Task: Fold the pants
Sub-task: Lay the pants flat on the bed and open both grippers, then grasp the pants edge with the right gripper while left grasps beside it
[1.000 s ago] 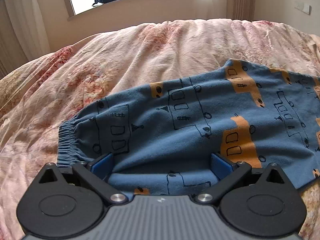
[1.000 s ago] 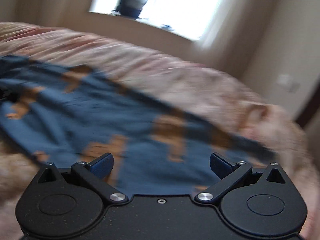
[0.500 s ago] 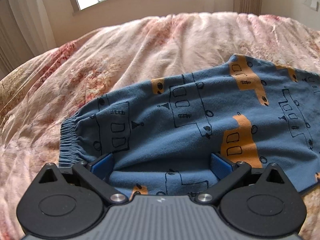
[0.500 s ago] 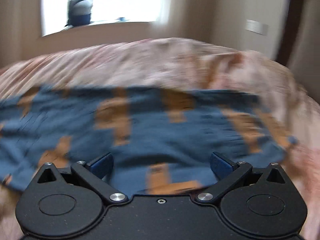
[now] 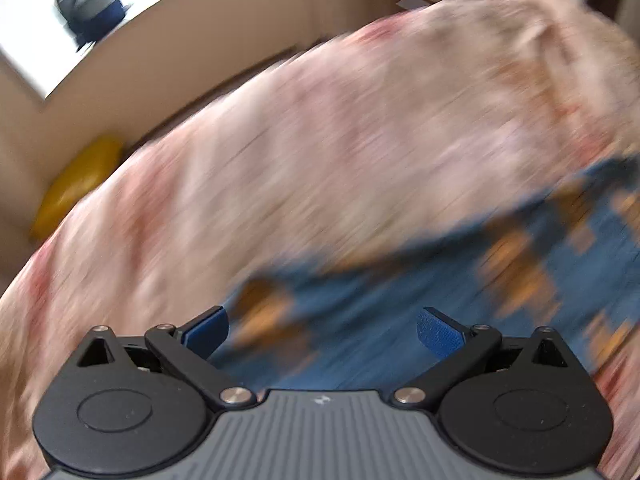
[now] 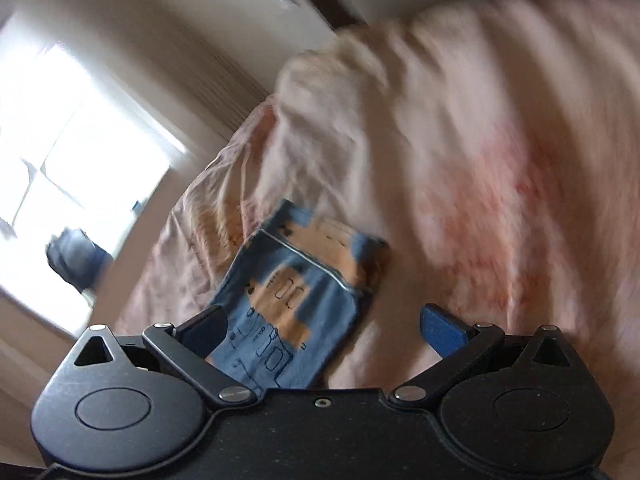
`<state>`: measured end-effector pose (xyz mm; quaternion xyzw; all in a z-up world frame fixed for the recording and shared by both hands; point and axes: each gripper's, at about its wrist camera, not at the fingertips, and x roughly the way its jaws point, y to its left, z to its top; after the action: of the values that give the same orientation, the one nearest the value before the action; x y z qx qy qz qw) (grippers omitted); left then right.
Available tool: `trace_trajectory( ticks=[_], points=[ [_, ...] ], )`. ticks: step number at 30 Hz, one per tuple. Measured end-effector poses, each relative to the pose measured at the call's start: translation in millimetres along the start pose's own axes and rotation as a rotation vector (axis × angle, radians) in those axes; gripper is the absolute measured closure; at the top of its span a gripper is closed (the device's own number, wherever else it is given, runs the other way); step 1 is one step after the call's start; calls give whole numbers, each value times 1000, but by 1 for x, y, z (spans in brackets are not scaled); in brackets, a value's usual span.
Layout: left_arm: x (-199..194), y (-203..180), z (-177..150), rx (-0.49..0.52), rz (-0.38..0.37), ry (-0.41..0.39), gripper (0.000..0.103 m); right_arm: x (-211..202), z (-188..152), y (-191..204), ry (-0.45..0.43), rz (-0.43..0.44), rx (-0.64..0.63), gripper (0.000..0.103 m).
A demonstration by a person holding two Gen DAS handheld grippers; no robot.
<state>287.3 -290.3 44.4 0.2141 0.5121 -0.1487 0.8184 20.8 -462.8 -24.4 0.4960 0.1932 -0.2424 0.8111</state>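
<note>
Fingers [image 5: 438, 336] of the left gripper [image 5: 322, 334] stood wide apart, empty, with the blurred blue pants [image 5: 440, 300] spread ahead between them on the bed [image 5: 320, 140]. Likewise the right gripper [image 6: 322, 330] gaped open, a pant leg [image 6: 296, 296] lying just beyond its left finger.

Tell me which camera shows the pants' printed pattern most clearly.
The right wrist view: the pants show orange blocks with dark outlined shapes, sharp enough to trace, lying on the bedspread. In the left wrist view the pants are motion-blurred into blue and orange smears.
</note>
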Motion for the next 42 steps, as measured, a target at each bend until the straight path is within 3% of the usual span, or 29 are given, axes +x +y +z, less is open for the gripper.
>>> trace_trajectory(
  ticks=[3, 6, 10, 12, 16, 17, 19, 23, 26, 28, 32, 38, 42],
  points=[
    [23, -66, 38, 30, -158, -125, 0, 0, 4, -9, -39, 46, 58, 1],
    [48, -132, 65, 144, -290, -192, 0, 2, 5, -13, -61, 71, 42, 0],
    [71, -196, 78, 333, -328, -250, 0, 8, 6, -8, -75, 54, -31, 6],
    [77, -204, 79, 363, -346, -288, 0, 13, 5, -7, -81, 17, -64, 12],
    [84, -199, 82, 377, -388, -291, 0, 18, 6, -12, -115, -34, -63, 29],
    [85, -196, 83, 370, -396, -284, 0, 18, 6, -13, -124, -34, -58, 31],
    [78, -189, 84, 335, -398, -275, 0, 21, 5, -15, -128, -38, -53, 48],
    [60, -187, 88, 251, -436, -260, 0, 22, 5, -18, -129, -40, -40, 64],
    [46, -197, 92, 253, -470, -236, 0, 21, 2, -14, -129, -50, -66, 71],
    [36, -208, 94, 258, -452, -198, 1, 20, 2, -12, -132, -61, -83, 74],
    [32, -231, 99, 261, -479, -86, 16, 18, 1, -8, -144, -71, -111, 79],
    [47, -240, 110, 105, -560, 112, 39, 15, -2, -1, -169, -80, -171, 88],
    [56, -251, 123, 102, -522, 185, 44, 11, -10, 18, -221, -120, -319, 89]
  ],
)
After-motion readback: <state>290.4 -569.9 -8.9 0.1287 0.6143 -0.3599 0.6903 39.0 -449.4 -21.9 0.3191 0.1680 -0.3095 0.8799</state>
